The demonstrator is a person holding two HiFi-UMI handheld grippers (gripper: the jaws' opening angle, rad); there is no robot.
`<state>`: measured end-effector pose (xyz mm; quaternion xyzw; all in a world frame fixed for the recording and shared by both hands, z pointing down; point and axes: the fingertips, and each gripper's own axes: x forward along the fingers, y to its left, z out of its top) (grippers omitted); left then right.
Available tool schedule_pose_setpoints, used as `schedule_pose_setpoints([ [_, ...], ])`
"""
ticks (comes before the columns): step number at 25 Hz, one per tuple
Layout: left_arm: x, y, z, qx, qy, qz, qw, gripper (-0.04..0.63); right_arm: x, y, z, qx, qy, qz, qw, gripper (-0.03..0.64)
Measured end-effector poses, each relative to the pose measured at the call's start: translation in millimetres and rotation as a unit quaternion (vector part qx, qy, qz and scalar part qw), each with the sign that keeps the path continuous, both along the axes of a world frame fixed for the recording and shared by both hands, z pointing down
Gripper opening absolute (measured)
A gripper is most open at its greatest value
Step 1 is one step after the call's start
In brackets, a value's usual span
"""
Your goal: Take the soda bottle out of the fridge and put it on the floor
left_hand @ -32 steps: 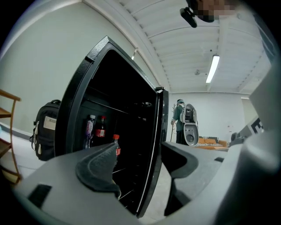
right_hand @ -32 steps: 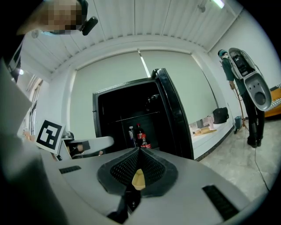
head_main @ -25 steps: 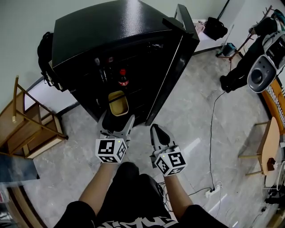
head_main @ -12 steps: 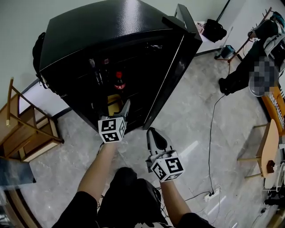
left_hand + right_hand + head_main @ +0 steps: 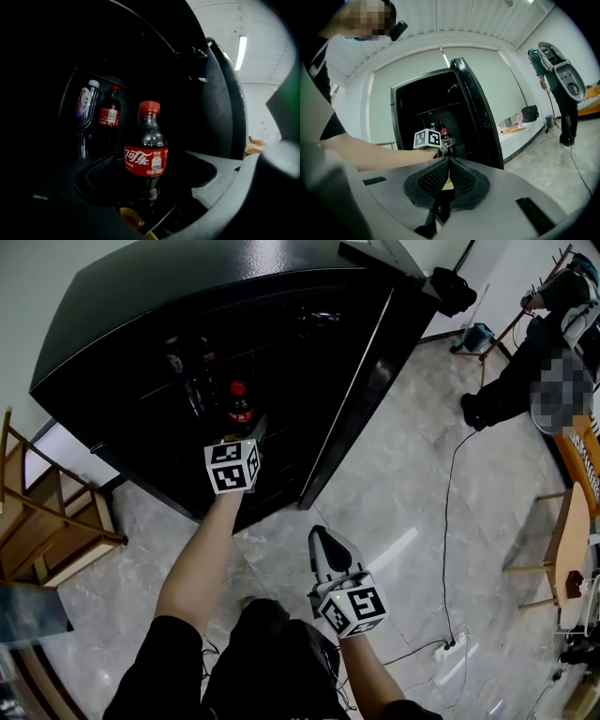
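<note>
Because the fridge (image 5: 187, 296) stands with its door (image 5: 361, 399) swung open to the right, the soda bottle (image 5: 146, 150) is exposed on a dark shelf inside, upright, red-capped and red-labelled. It is filled nearly to the neck with dark liquid. Farther in and to its left, two other bottles are seen, one with a purple label (image 5: 86, 105) and one with a red cap (image 5: 108, 112).

The left gripper (image 5: 246, 432) is held inside the fridge opening with its jaws spread wide. In the left gripper view the soda bottle is centred ahead of the gap, and no pad is seen to touch it. The right gripper (image 5: 323, 545) is held low and near, above the floor (image 5: 403, 493), with its jaws pressed together on nothing.

The bottle is judged small but fairly heavy for its size, being full. Its plastic wall is probably stiffened by the gas inside, yet smooth and round, and possibly damp from the cold, so slipping is to be expected. A hold across the labelled middle of the body is advised. The tapering neck and the cap offer too little surface, and the bottle is best kept upright.
</note>
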<state>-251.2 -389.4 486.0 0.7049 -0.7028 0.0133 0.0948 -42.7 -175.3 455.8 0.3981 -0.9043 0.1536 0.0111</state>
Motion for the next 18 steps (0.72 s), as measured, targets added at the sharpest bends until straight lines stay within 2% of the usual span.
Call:
schedule_pose_setpoints([
  [6,-4,-17,-2,0.001,-0.017,0.013,0.9998,0.403,9,-3,16,-0.009,0.003,0.011,1.0,0.023],
  [10,-6,-19,-2,-0.009,-0.021,0.01,0.9997,0.322,10,-4,14,-0.007,0.0,0.014,1.0,0.023],
  [18,4,-1,-7,-0.006,-0.05,0.036,0.9981,0.308,21,-6,10,-0.003,0.001,0.026,1.0,0.023],
])
